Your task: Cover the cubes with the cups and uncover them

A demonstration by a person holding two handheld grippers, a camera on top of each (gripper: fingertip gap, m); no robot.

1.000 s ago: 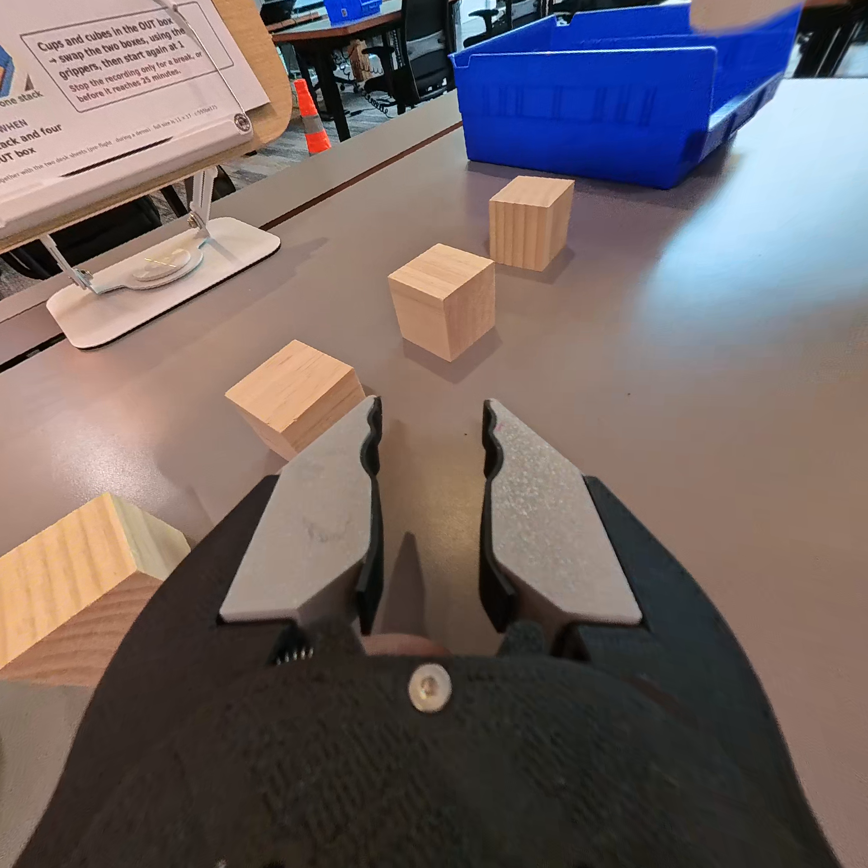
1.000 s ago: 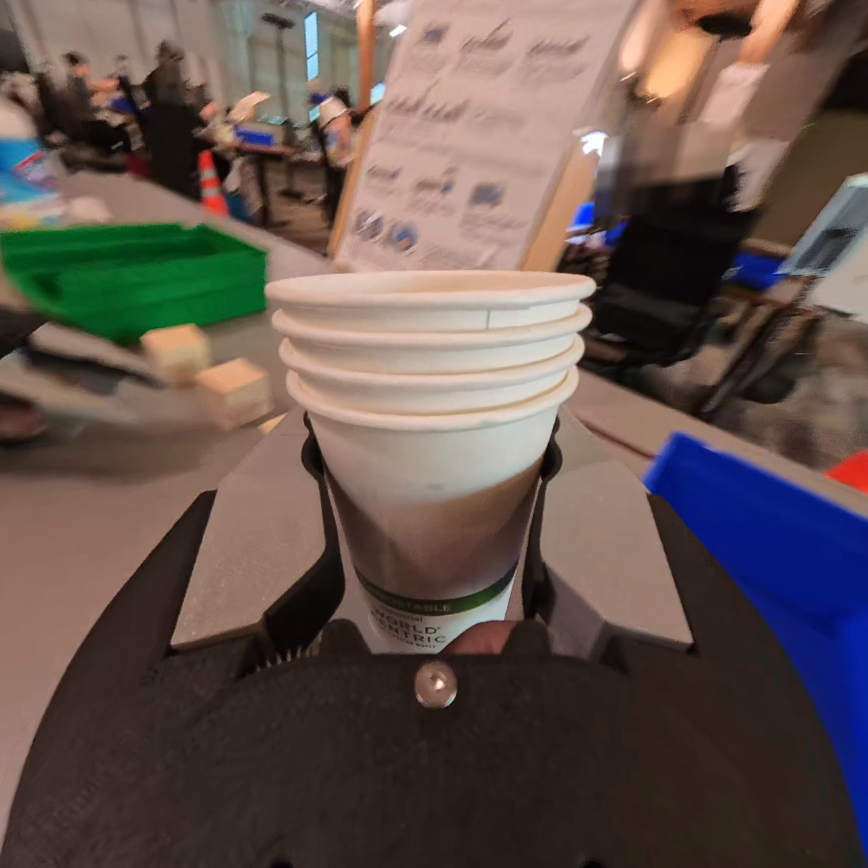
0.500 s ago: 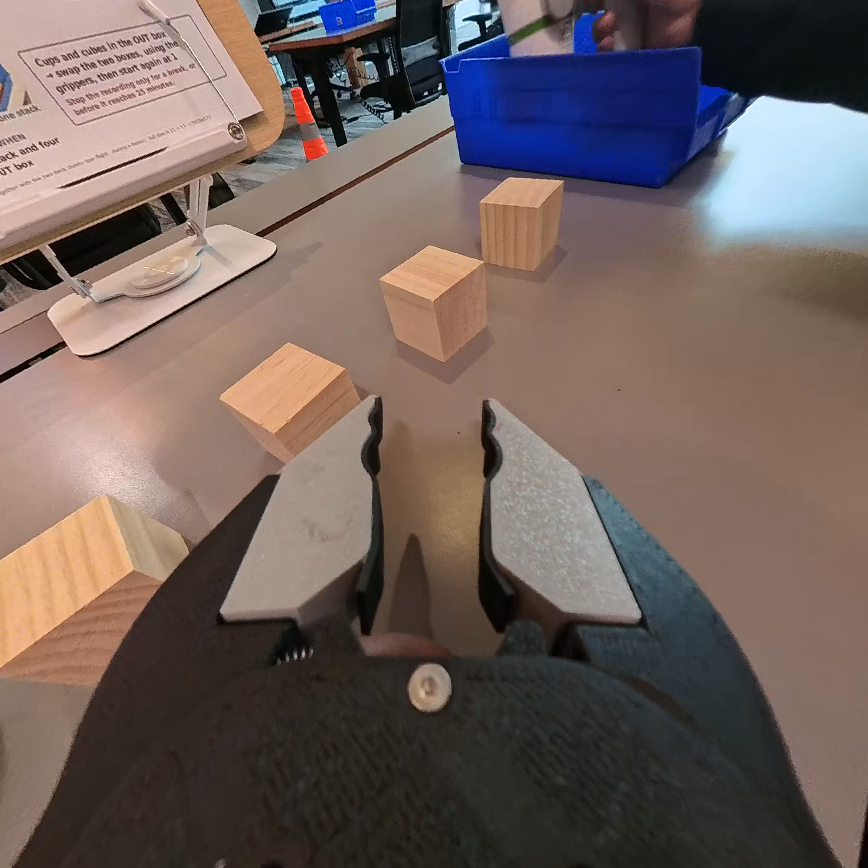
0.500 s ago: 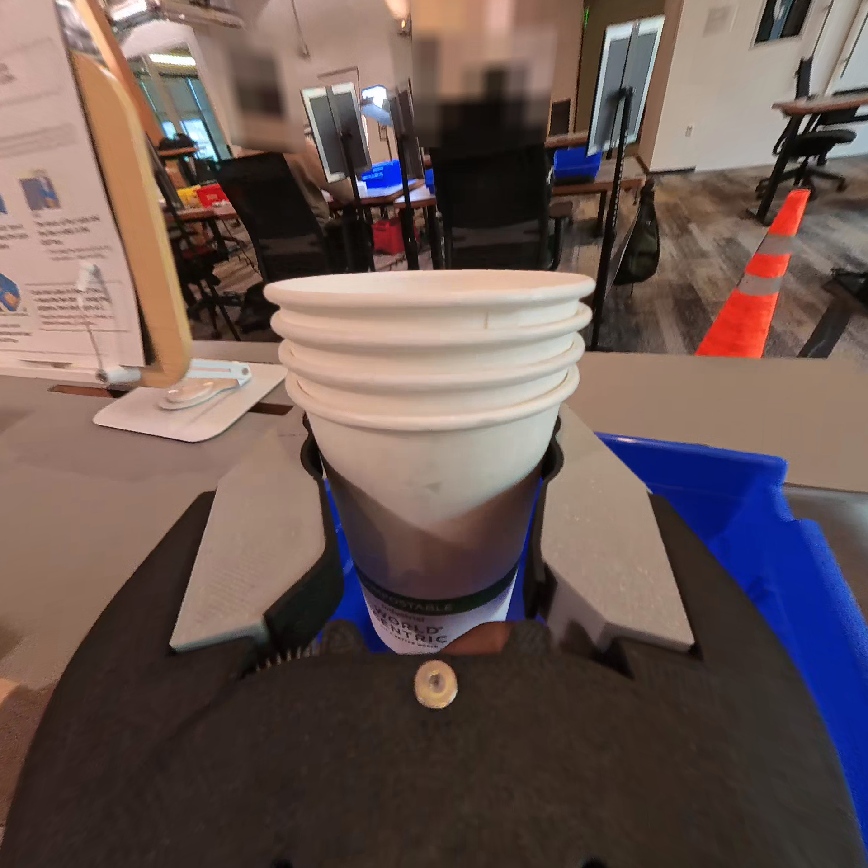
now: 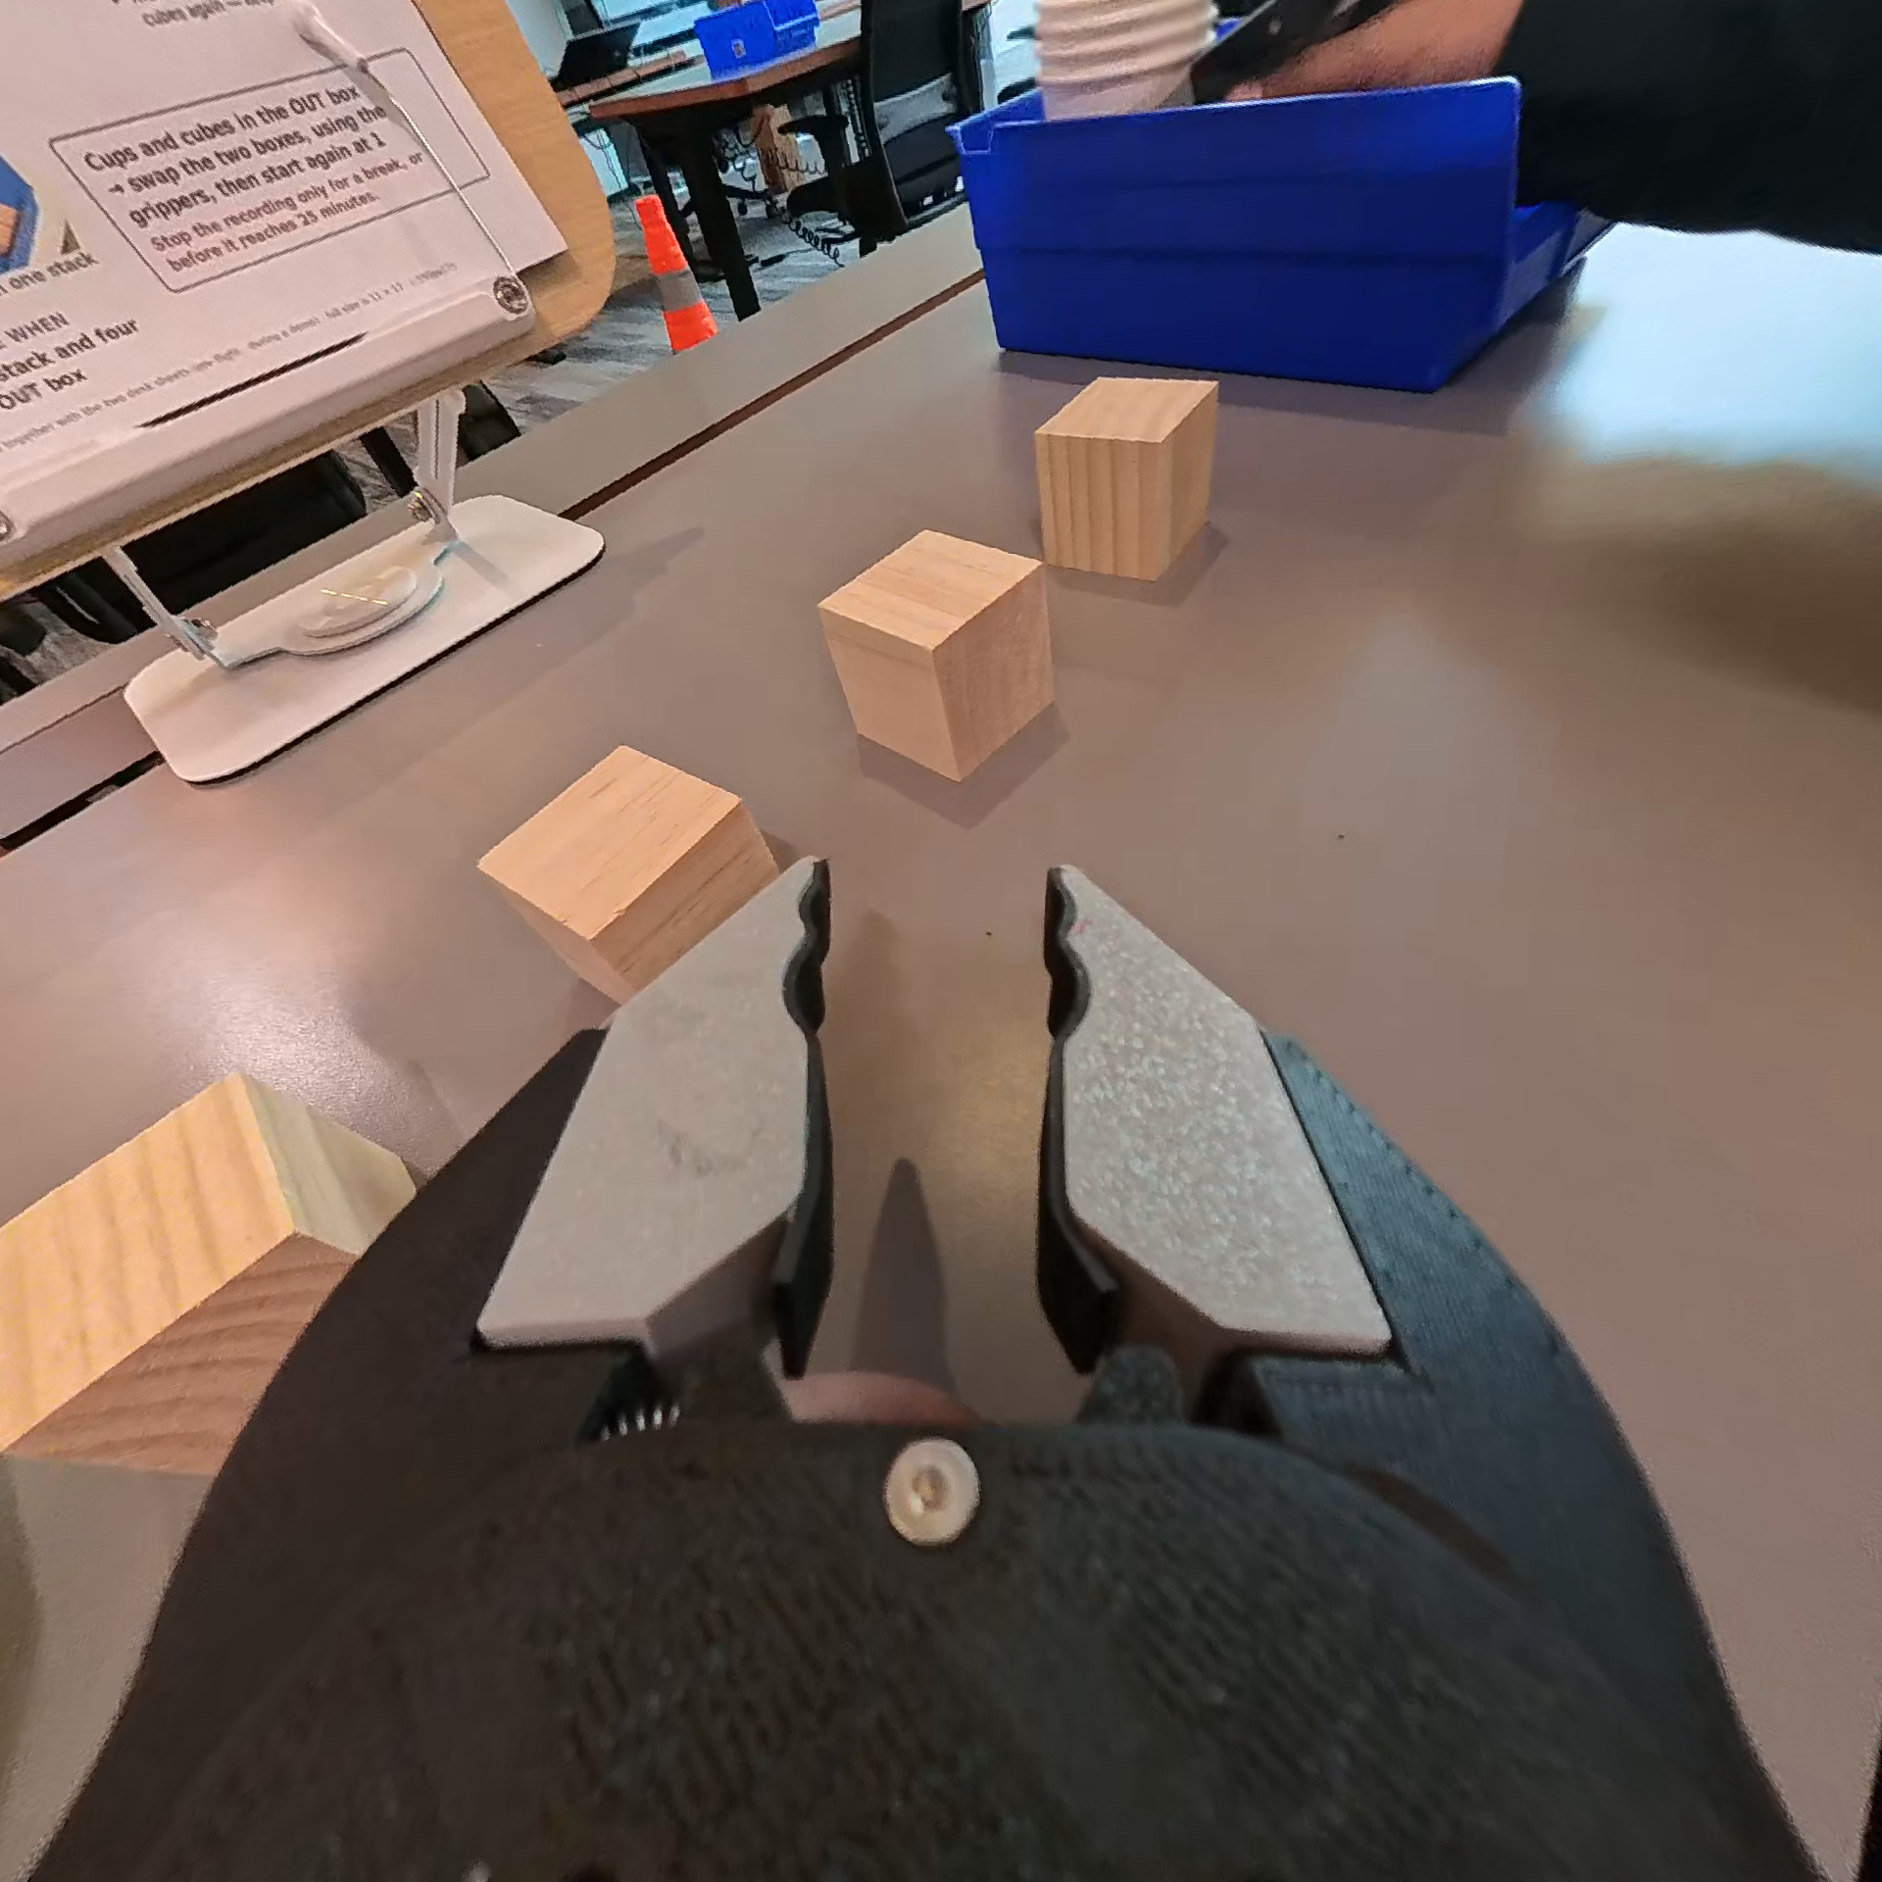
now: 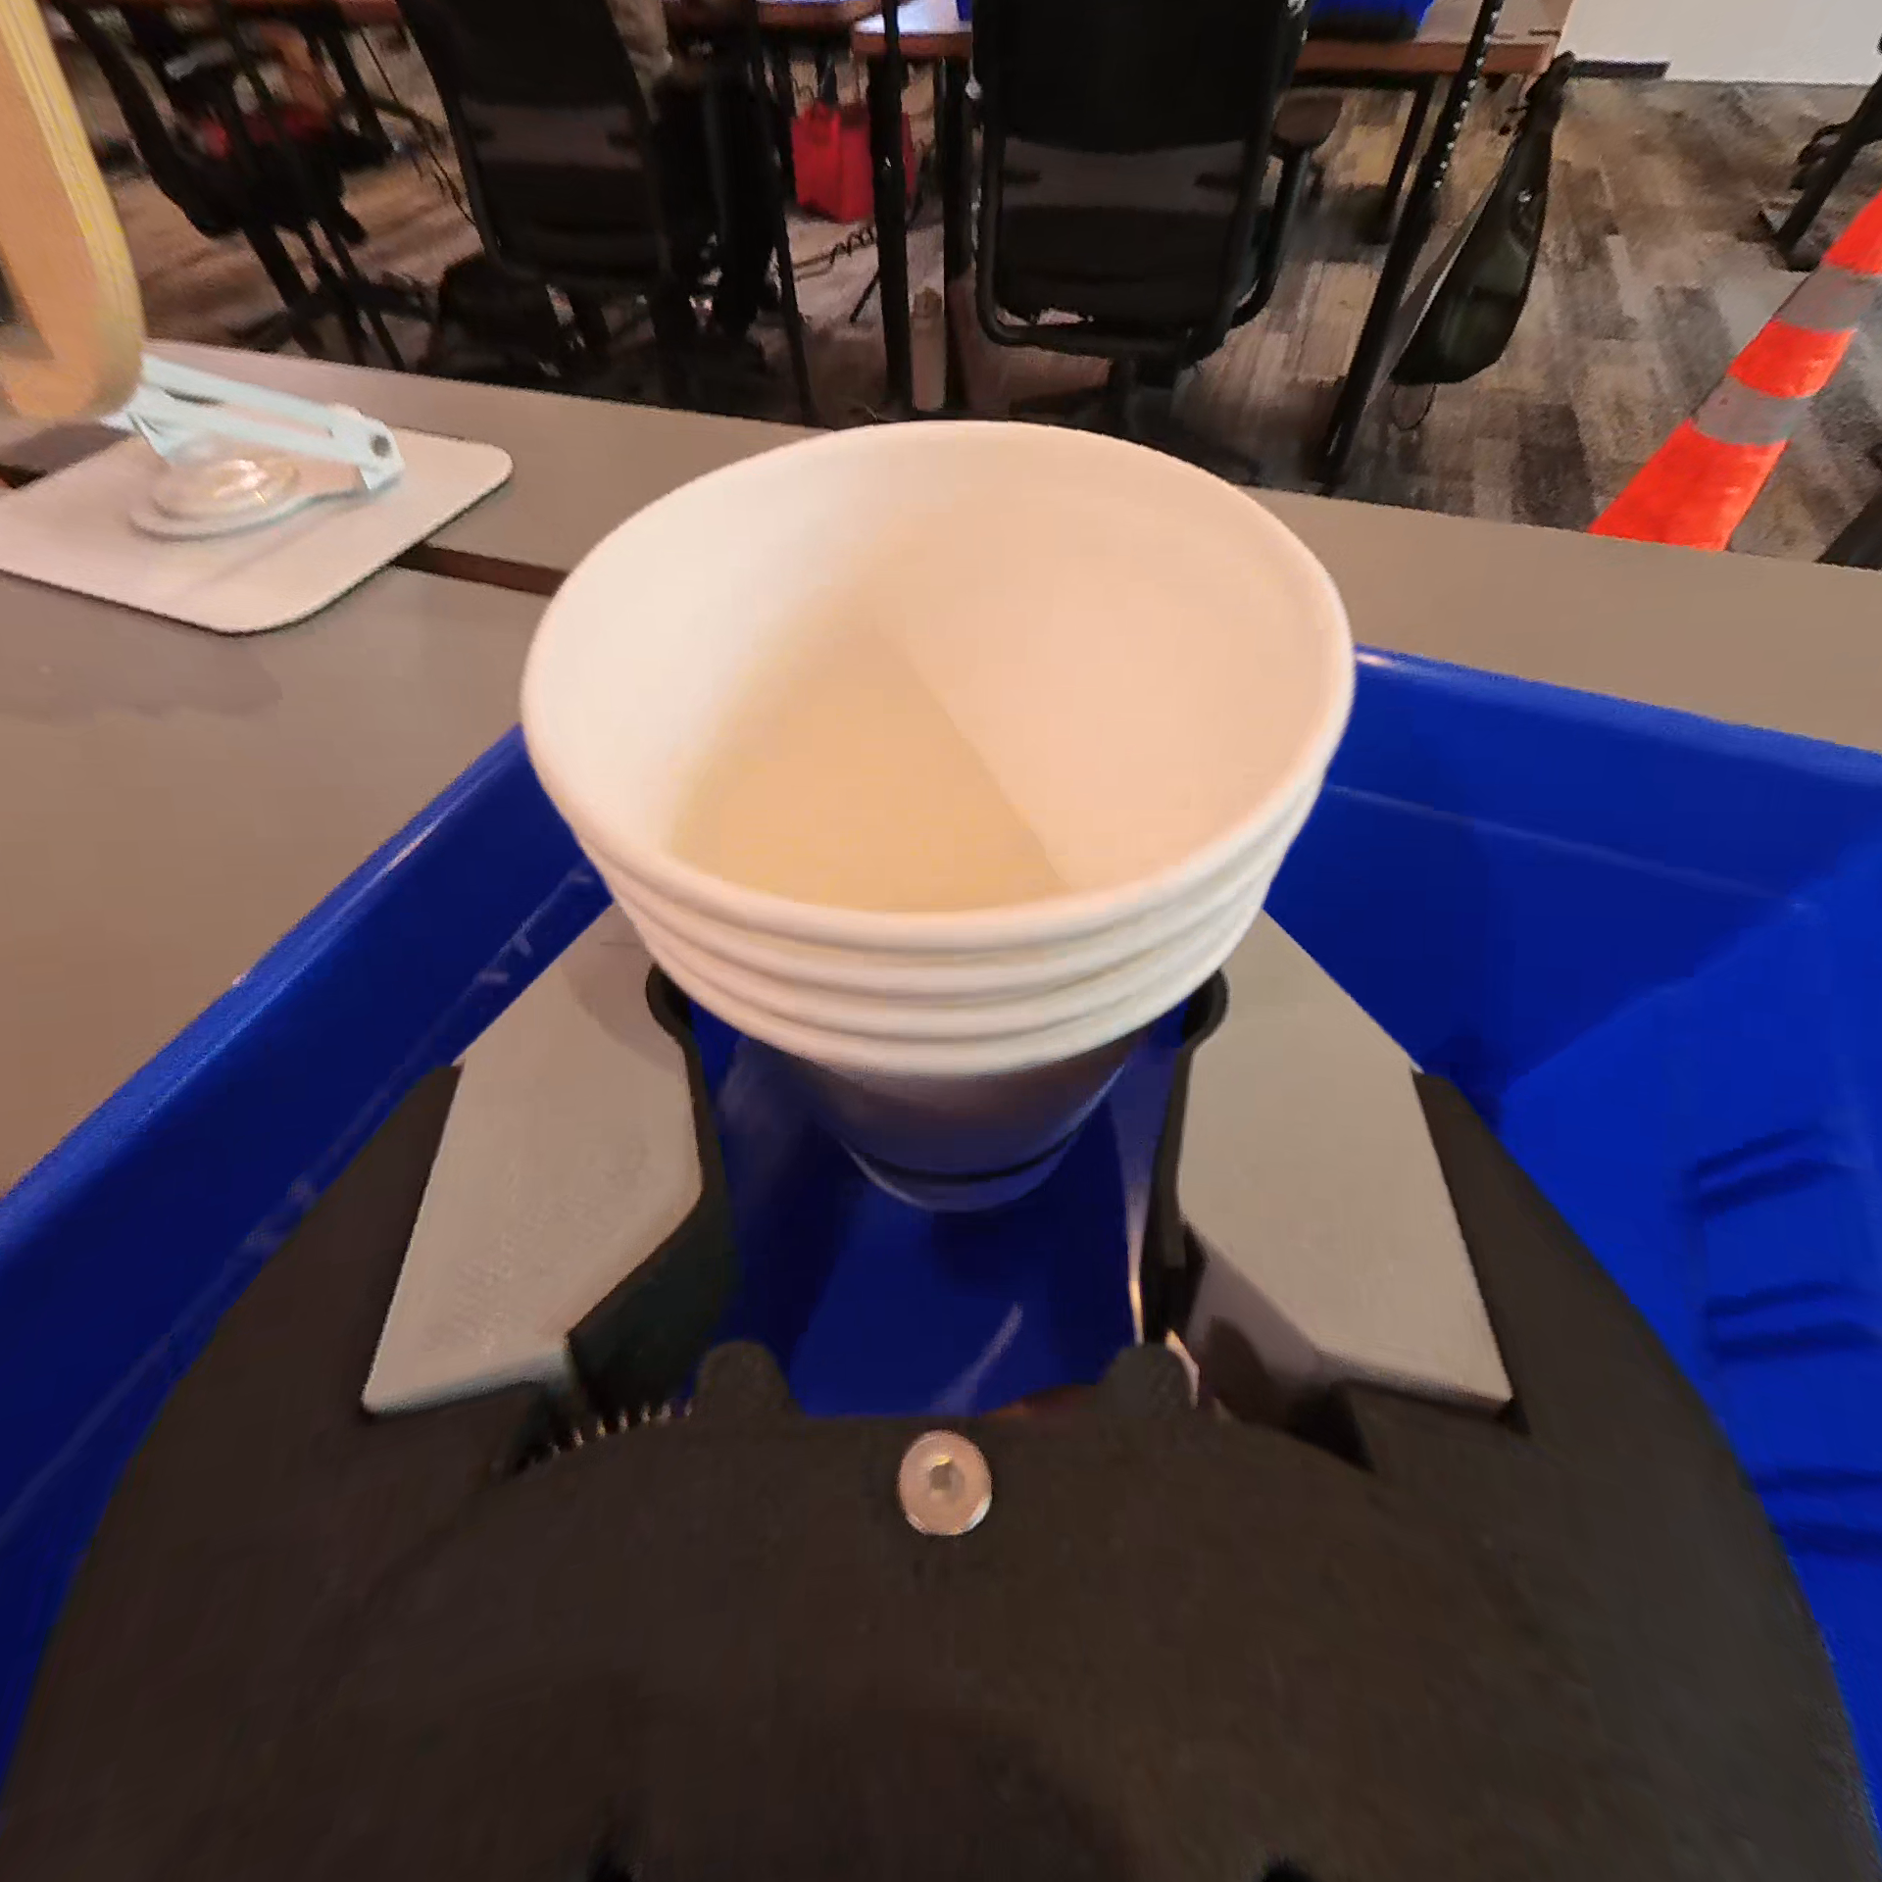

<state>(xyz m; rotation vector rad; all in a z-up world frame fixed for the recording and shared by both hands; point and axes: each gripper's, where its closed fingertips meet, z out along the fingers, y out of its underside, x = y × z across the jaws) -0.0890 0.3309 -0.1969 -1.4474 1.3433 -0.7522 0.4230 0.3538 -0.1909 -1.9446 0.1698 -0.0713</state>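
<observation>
Four stacked cups between right claw pads, contact unclear.

A matte grey-brown desk carries four wooden cubes in a diagonal row: the nearest at left, then and the farthest. Beyond them sits a blue bin; far left, a white stand base

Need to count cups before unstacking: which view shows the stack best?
Right wrist view: the cup stack fills the centre, four nested rims countable, standing in the blue bin between the right gripper's jaws. Left wrist view shows only its upper part, far off, behind the bin wall.
</observation>
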